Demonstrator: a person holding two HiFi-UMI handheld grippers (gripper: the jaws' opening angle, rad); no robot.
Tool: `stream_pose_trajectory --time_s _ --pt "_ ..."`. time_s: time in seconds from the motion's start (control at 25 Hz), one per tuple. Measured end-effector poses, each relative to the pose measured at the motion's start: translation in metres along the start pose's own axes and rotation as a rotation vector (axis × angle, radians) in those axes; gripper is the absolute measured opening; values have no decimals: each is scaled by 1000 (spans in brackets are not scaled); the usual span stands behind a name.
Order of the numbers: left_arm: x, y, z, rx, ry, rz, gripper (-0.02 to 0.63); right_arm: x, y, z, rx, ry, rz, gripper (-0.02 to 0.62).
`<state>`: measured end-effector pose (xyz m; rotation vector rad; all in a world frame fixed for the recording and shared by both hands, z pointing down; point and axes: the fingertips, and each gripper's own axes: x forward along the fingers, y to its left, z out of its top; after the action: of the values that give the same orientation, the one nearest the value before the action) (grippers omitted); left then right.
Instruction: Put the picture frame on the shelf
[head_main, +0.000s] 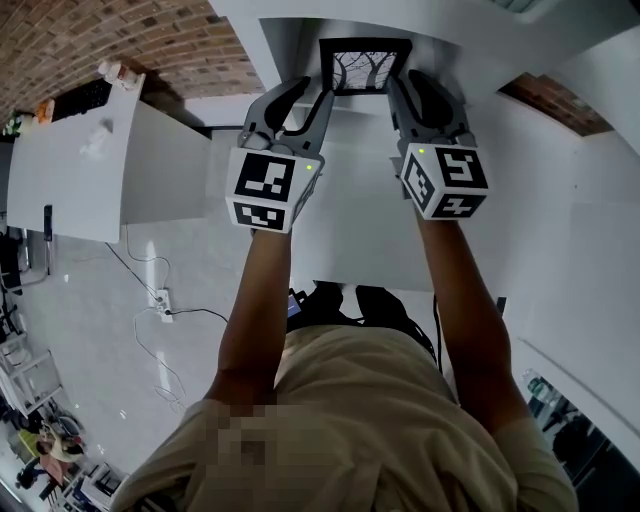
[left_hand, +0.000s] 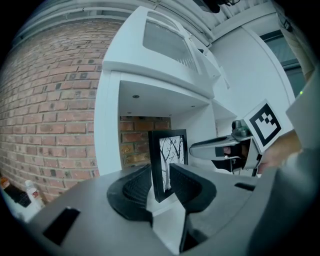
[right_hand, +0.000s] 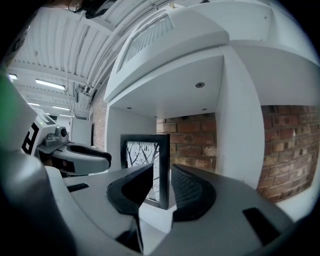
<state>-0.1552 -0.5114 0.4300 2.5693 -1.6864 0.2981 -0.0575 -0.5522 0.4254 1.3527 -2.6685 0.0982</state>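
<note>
Both left gripper (head_main: 314, 92) and right gripper (head_main: 406, 86) clamp the picture frame (head_main: 365, 65).

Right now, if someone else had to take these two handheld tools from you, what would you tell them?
Left gripper: fingers closed on the picture frame's left edge.
Right gripper: fingers closed on its right edge.
Frame: upright in the white shelf's open bay, brick wall behind; base at or just above the shelf board, I cannot tell which.
Done: frame brought into the shelf.
Left: set it down firmly, open both grippers, draw back.
</note>
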Motion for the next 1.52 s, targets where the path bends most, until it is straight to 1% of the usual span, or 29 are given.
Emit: stream_pose_trajectory --time_s 0.28,0.52,0.68,0.8,1.0,1.16,1.24,1.52 --pt "-28 -1 13 14 -27 -19 97 -18 9 5 5 4 -29 91" --pt "-59 -4 35 38 -59 -29 97 -43 14 24 7 -15 -54 91" --pt "-82 -9 46 67 -63 -44 97 -66 15 39 15 -34 -68 91" --pt "-98 -18 56 82 -84 -72 94 -85 18 52 14 -54 -74 91" --pt "-121 -39 74 113 -123 -143 84 -122 24 77 4 -87 -74 89" --pt "-135 -57 93 127 -156 -180 60 -151 28 95 -4 -107 -42 76" --pt "-143 -66 100 131 -163 -194 49 -164 33 102 -3 -114 -10 68" --pt "-182 -109 122 112 -159 -255 11 -217 59 119 3 -104 177 25"
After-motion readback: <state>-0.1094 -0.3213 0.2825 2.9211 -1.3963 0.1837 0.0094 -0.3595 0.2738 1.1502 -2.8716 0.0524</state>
